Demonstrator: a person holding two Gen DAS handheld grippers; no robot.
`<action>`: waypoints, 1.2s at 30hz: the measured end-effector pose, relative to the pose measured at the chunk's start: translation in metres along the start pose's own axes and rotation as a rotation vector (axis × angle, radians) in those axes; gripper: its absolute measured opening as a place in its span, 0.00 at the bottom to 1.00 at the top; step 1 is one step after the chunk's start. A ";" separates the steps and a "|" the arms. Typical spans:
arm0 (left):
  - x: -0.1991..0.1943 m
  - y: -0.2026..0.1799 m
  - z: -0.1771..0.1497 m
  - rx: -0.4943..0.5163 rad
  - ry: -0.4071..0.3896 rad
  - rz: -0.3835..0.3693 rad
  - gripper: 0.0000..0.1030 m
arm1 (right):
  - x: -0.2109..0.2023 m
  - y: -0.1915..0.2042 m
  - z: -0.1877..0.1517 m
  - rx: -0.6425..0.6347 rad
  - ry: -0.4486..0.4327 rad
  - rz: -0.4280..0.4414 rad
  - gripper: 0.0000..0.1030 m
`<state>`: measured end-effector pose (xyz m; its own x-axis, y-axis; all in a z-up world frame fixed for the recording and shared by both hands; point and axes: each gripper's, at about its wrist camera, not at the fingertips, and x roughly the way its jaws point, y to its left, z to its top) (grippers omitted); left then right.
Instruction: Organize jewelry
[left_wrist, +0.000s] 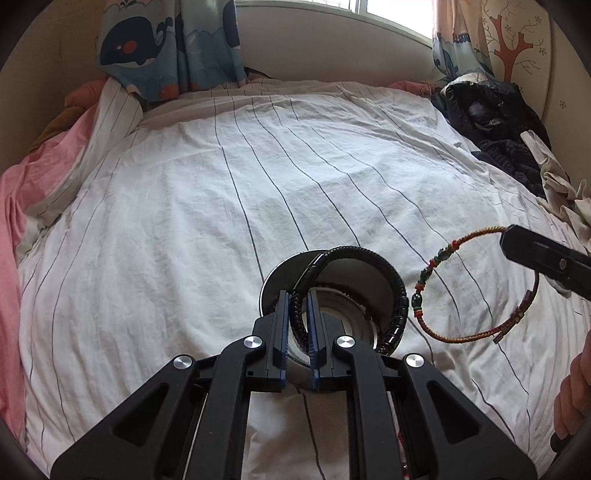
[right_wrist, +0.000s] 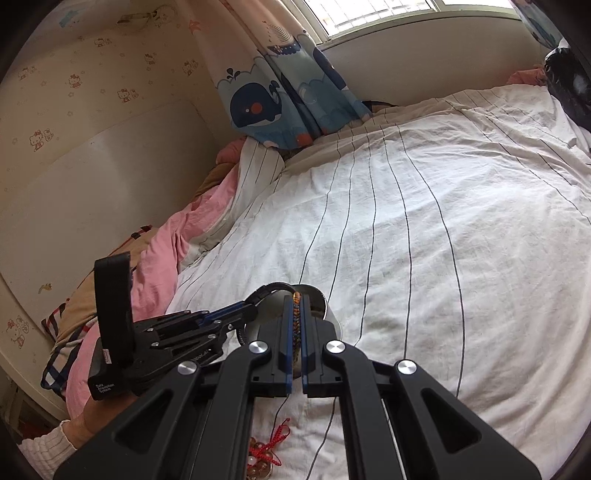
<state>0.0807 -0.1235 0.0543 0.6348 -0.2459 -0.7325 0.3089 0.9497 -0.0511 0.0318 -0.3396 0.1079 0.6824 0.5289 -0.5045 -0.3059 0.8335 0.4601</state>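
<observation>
My left gripper (left_wrist: 297, 295) is shut on a black braided bracelet (left_wrist: 391, 280), holding it over a round metal tin (left_wrist: 275, 284) that sits on the striped bed sheet. My right gripper (right_wrist: 296, 297) is shut on a red, yellow and green woven cord bracelet (right_wrist: 296, 314); in the left wrist view this cord bracelet (left_wrist: 443, 254) hangs as a loop from the right gripper (left_wrist: 511, 234), just right of the tin. In the right wrist view the left gripper (right_wrist: 255, 301) comes in from the left, with the tin (right_wrist: 327, 314) behind both.
A red-cord charm with gold pieces (right_wrist: 267, 448) lies on the sheet below my right gripper. Dark clothes (left_wrist: 491, 114) are piled at the far right of the bed. A pink quilt (left_wrist: 14, 206) lines the left side. Whale-print curtains (left_wrist: 166, 40) hang behind.
</observation>
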 end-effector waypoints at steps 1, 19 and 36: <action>0.005 0.000 0.001 0.002 0.011 0.004 0.10 | 0.004 0.001 0.002 -0.004 0.003 0.001 0.04; -0.077 0.052 -0.057 -0.073 -0.046 0.093 0.57 | 0.050 0.002 -0.005 0.032 0.132 -0.140 0.41; -0.093 0.028 -0.104 -0.102 -0.105 0.191 0.74 | 0.003 0.004 -0.116 -0.026 0.141 -0.519 0.64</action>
<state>-0.0431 -0.0537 0.0507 0.7466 -0.0735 -0.6612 0.1066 0.9943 0.0098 -0.0441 -0.3160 0.0232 0.6531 0.0607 -0.7549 0.0309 0.9938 0.1067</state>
